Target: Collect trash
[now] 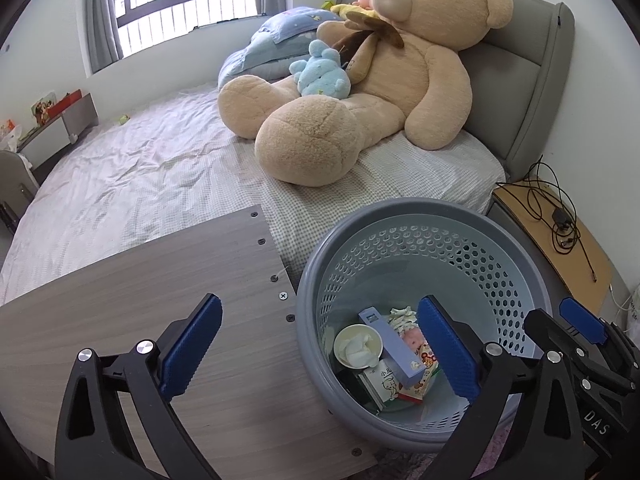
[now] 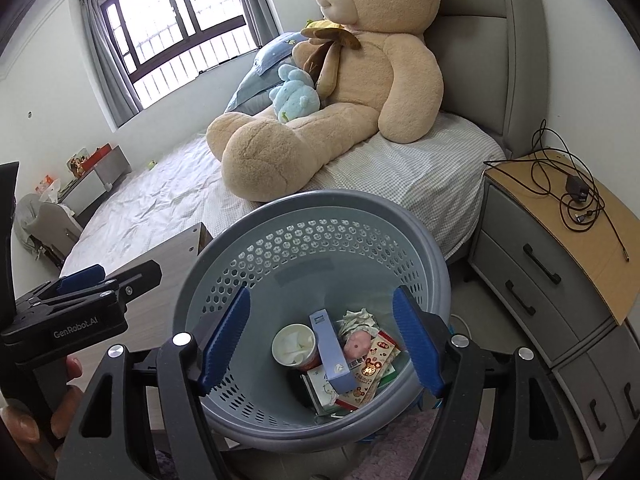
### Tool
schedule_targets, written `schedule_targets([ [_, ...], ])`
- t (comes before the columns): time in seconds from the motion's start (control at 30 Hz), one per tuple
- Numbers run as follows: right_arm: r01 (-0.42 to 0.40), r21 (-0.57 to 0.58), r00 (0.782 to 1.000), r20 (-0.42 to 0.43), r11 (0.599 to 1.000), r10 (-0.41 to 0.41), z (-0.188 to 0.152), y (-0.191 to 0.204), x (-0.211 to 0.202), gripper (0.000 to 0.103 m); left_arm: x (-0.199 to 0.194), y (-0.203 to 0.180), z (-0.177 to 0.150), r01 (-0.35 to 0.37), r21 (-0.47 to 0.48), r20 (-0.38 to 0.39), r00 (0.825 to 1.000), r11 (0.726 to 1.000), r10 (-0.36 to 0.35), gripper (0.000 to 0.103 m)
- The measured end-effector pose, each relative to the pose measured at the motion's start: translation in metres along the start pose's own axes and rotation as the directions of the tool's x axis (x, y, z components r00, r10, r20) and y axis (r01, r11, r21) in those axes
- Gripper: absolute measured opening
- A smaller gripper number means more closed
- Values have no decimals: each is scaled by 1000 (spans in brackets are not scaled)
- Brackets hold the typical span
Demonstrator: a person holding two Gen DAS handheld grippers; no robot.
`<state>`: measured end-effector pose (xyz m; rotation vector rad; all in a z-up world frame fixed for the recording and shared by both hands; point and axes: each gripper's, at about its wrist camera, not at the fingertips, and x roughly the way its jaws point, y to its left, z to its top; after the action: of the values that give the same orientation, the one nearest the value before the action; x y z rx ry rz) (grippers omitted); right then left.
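Note:
A grey-blue perforated trash basket (image 1: pixel 508 240) (image 2: pixel 280 216) stands on the floor between the bed and a wooden table. Inside lie a white paper cup (image 1: pixel 358 346) (image 2: pixel 294 343), a long light-blue box (image 1: pixel 394 348) (image 2: pixel 330 354), crumpled paper (image 2: pixel 358 318) and snack wrappers (image 2: pixel 374 368). My left gripper (image 1: pixel 320 350) is open and empty, straddling the table edge and the basket rim. My right gripper (image 2: pixel 320 342) is open and empty, held over the basket's mouth. The right gripper also shows at the right edge of the left wrist view (image 1: pixel 576 332).
A wooden table (image 1: pixel 120 304) lies left of the basket. Behind is a bed (image 1: pixel 140 168) with a large teddy bear (image 1: pixel 360 80) and a blue plush (image 1: pixel 322 74). A nightstand (image 2: pixel 552 240) with black cables stands right of the basket.

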<state>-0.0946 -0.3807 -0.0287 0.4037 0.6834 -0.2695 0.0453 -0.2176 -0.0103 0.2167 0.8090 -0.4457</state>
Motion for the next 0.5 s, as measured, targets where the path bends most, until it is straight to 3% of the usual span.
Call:
schedule_targets([
  [0.5,-6,-3,1000,-3,1000,6,-1,1,0,71,2,6,-2,-2,-13,-17,1000,1000,2,97],
])
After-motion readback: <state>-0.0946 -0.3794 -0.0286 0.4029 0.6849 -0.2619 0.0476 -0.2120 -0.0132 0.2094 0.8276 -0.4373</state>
